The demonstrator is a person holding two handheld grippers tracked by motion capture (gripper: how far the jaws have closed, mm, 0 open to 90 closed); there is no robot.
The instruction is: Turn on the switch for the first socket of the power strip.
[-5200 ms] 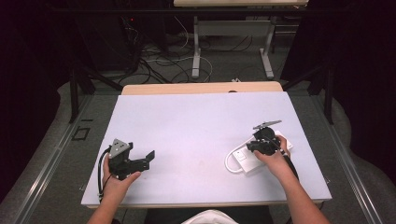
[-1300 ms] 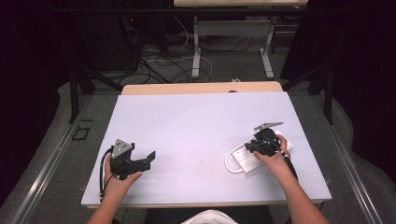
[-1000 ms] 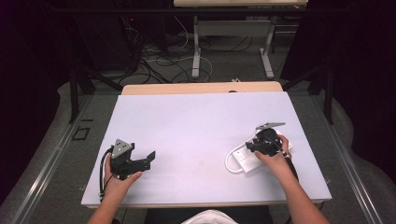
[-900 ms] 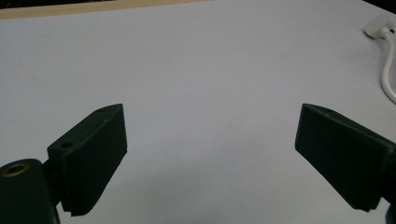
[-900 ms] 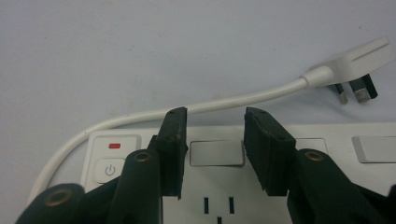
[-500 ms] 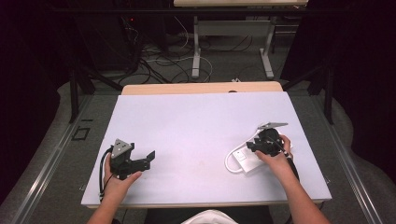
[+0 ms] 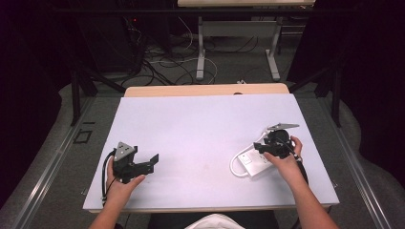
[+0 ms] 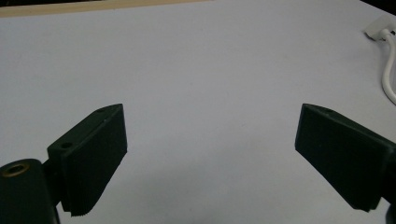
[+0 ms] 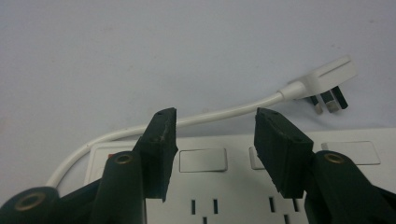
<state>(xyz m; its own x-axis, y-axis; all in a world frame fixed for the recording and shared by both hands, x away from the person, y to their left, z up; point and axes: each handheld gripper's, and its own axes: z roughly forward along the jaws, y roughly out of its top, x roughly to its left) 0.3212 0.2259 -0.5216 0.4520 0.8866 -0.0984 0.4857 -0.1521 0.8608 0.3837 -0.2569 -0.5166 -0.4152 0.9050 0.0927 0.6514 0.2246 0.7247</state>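
A white power strip point(image 7: 255, 164) lies at the table's right, its white cable point(image 7: 233, 165) looping off its left end. In the right gripper view the strip point(image 9: 345, 186) shows sockets and rocker switches, and its plug point(image 9: 327, 79) rests on the table beyond. My right gripper point(image 7: 261, 149) hangs just over the strip. Its jaws have just been opening. They stand apart point(image 9: 212, 149) above a switch point(image 9: 203, 160) with nothing gripped between them. My left gripper point(image 7: 152, 162) rests at the front left, wide open point(image 8: 212, 154) over bare table.
The white table top point(image 7: 205, 129) has a wooden strip point(image 7: 205, 89) along its far edge. Beyond it, the floor holds desk legs and tangled cables point(image 7: 167, 62). The left gripper view catches the cable point(image 8: 387, 79) at its right edge.
My right gripper has shifted slightly to the right over the power strip. The left hand has kept still.
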